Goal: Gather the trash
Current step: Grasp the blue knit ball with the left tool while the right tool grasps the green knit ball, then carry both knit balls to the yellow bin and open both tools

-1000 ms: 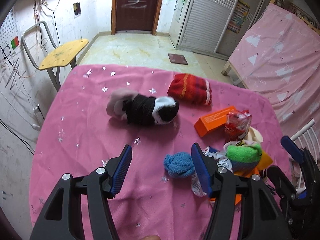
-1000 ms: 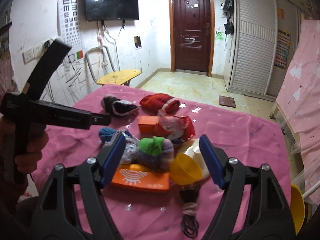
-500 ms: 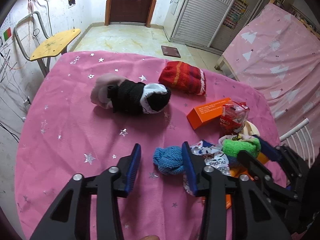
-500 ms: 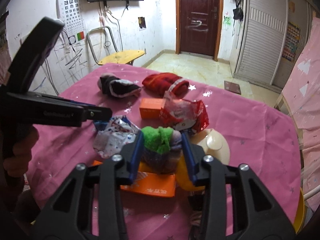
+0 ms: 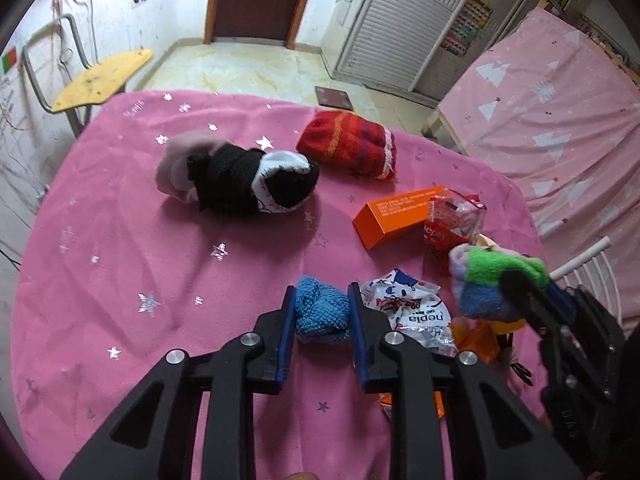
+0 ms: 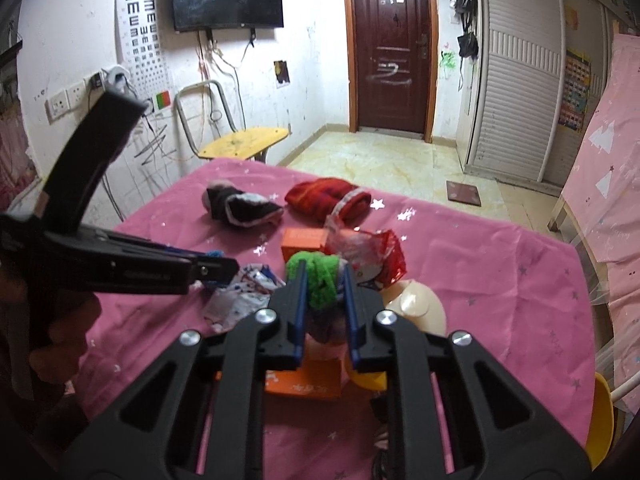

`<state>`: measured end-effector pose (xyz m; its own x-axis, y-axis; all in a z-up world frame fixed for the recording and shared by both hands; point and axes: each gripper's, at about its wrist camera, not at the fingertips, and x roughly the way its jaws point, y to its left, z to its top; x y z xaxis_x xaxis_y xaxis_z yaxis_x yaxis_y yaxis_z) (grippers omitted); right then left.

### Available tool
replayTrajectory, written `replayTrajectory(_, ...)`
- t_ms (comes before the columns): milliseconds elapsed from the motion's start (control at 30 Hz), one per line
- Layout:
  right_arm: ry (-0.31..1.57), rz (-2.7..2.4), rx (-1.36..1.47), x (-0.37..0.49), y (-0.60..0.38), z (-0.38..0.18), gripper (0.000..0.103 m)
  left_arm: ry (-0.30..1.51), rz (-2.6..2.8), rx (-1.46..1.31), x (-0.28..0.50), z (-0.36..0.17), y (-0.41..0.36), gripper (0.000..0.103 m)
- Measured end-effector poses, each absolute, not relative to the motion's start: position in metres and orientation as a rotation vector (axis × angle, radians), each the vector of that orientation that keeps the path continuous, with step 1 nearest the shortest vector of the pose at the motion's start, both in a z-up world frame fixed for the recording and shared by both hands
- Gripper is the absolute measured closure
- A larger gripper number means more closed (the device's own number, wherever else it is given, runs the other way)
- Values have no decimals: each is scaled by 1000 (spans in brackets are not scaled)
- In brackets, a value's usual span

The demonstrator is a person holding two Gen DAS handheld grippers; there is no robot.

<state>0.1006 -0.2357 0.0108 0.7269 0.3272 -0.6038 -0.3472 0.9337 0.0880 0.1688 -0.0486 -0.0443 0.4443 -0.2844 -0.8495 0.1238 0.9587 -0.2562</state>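
My left gripper [image 5: 321, 300] is shut on a blue knitted sock ball [image 5: 320, 314] on the pink table. My right gripper [image 6: 325, 280] is shut on a green, blue and white sock bundle [image 6: 320, 280], also in the left wrist view [image 5: 490, 284], lifted a little above the table. A crumpled white printed wrapper [image 5: 408, 312] lies between the two grippers. A red and clear snack wrapper [image 5: 452, 224] sits beside an orange box [image 5: 396, 214].
A black, white and pink sock bundle [image 5: 240, 180] and a red striped cloth roll [image 5: 348, 146] lie farther back. A cream bowl [image 6: 416, 306], a yellow cup [image 6: 370, 378] and an orange box [image 6: 308, 378] sit under the right gripper. A yellow chair [image 5: 100, 80] stands beyond the table.
Both grippers have closed: the left on the blue sock ball, the right on the green sock bundle. The right gripper has lifted its bundle slightly.
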Motion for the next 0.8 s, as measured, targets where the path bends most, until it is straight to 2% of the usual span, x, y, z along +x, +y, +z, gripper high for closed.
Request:
replayTrajectory(500,561,343,61,75,-281,32,88,949,-211,-147,150,19,-55,86)
replayTrajectory(800,478,248,144,45,-344,43,88,899,-291,-93,133,47,-119,86)
